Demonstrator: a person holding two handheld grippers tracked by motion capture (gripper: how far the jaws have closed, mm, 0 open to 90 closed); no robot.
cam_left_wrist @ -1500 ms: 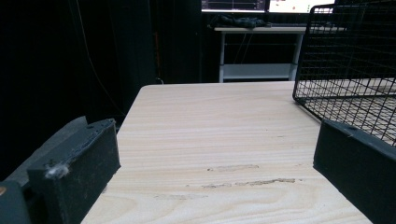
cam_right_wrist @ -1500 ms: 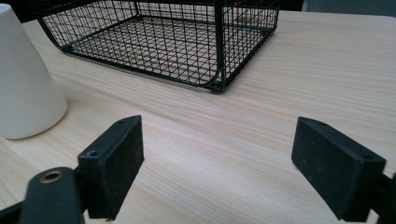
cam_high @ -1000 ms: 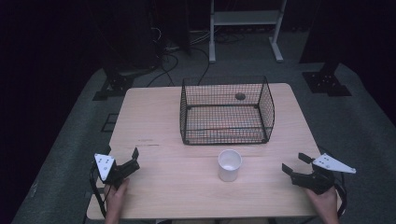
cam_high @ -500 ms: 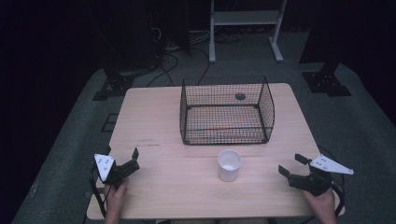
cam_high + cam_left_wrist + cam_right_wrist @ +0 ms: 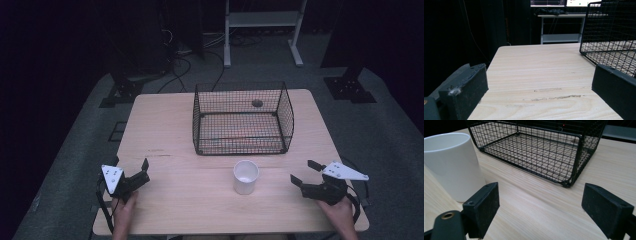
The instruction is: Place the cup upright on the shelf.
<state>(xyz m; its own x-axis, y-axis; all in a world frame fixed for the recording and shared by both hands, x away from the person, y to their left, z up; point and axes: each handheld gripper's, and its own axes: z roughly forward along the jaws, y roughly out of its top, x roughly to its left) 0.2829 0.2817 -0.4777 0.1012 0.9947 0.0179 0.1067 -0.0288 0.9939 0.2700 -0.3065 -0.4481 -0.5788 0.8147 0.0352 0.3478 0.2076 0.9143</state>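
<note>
Approach step: right tongs (image 5: 303, 172) wide open, empty, near white cup (image 5: 246, 176) on its right. Cup stands on table (image 5: 165, 125) just in front of wire basket (image 5: 242, 118). Left tongs (image 5: 131, 167) open, idle, well left of cup. Next: close in on cup w/ right tongs, straddle wall, squeeze.

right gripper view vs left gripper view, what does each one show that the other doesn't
The right gripper view alone has the white cup, standing upright beside the right gripper, whose jaws are open. The left gripper view alone has the white stand beyond the table's far edge, and the left gripper, also open. Both share the black wire basket and the wooden table.
</note>
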